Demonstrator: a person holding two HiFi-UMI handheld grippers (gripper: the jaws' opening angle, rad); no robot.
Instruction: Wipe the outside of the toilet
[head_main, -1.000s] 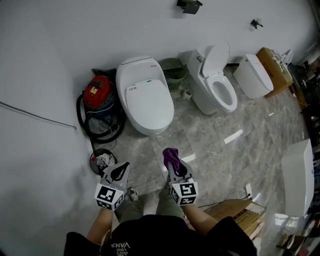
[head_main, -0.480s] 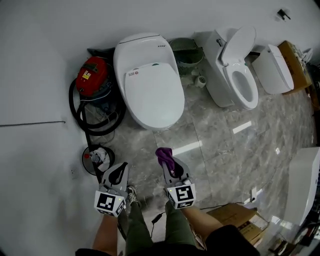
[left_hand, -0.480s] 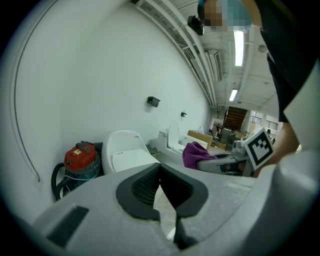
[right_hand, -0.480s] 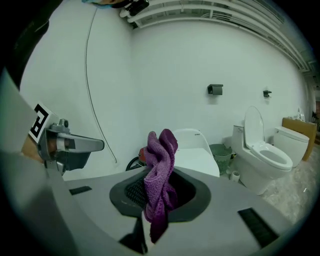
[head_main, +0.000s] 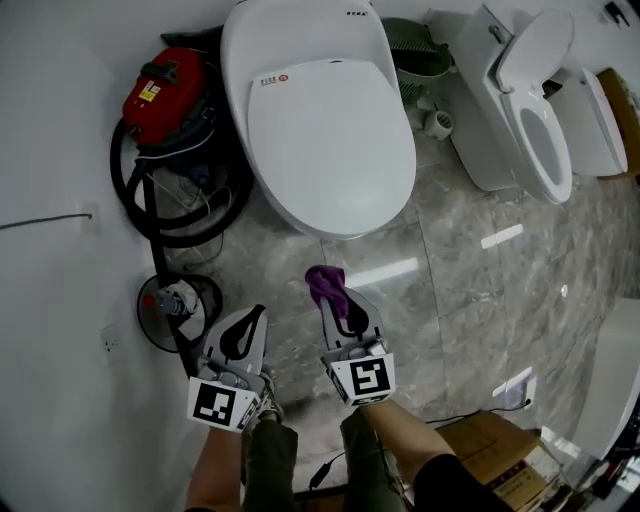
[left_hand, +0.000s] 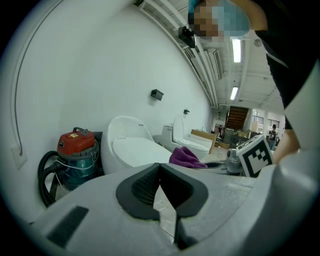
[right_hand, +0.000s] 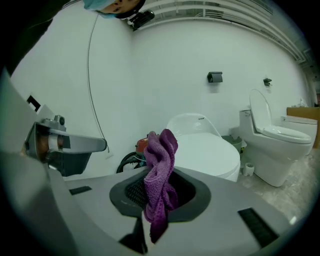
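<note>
While the person stands on the grey marble floor, both tools are held out low in front of the legs, well short of the toilet. The left gripper has its jaws pressed together with nothing between them. Just right of it, the right gripper pinches a purple cloth; the cloth bunches up above the jaws and hangs down in front of them. Neither gripper nor the cloth touches any fixture.

Left of the left gripper, a round black item sits on the floor; what lies in it cannot be made out. Farther ahead stands the white toilet, its lid down, against the far wall. A red vacuum cleaner with a coiled black hose sits just beside it on the left. To the right, a green basket and a second toilet, lid raised, stand along the same wall.
</note>
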